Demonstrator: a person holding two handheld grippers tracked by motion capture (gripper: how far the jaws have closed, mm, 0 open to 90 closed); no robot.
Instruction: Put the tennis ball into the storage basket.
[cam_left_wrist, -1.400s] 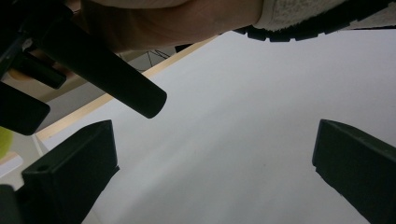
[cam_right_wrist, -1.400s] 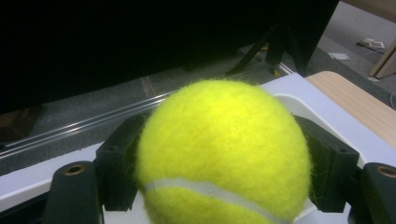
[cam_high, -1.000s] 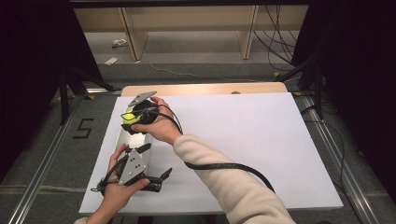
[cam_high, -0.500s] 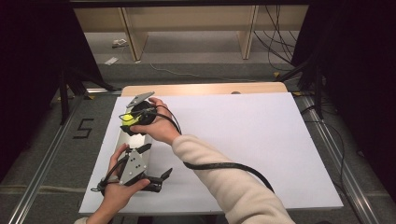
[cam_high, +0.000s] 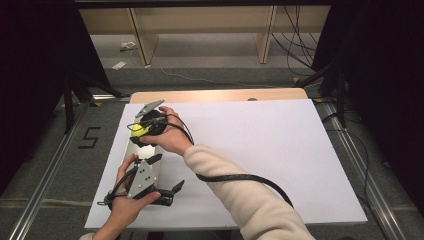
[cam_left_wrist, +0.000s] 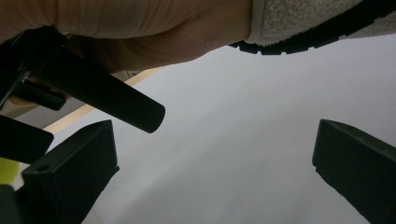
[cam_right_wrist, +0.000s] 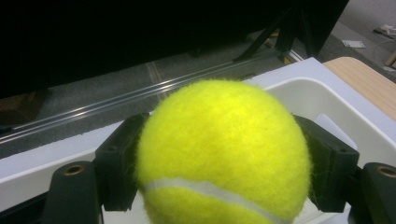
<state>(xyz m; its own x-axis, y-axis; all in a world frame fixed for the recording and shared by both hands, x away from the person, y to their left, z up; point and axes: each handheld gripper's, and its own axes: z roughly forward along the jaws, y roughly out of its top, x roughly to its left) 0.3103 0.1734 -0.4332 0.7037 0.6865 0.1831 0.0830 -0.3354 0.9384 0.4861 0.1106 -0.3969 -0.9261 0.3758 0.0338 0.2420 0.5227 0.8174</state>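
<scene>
The right gripper (cam_right_wrist: 219, 154) is clenching a fuzzy yellow-green tennis ball (cam_right_wrist: 224, 149) with a white seam, its black fingers (cam_right_wrist: 116, 168) pressing both sides, over a smooth white tray (cam_right_wrist: 327, 98) at the left edge of the matte white surface (cam_high: 260, 150). The ball's bottom is cut off. The left gripper (cam_left_wrist: 210, 177) is lying released, fingers (cam_left_wrist: 70, 172) spread apart over bare surface.

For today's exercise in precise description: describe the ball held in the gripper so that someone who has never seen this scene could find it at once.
Start at the white table and go to its left edge, where a shallow white tray lies. Above that tray the right gripper clamps a tennis ball between its two black jaws. It is the one bright yellow, fuzzy thing there, crossed by a white seam, among white and black surroundings.
</scene>
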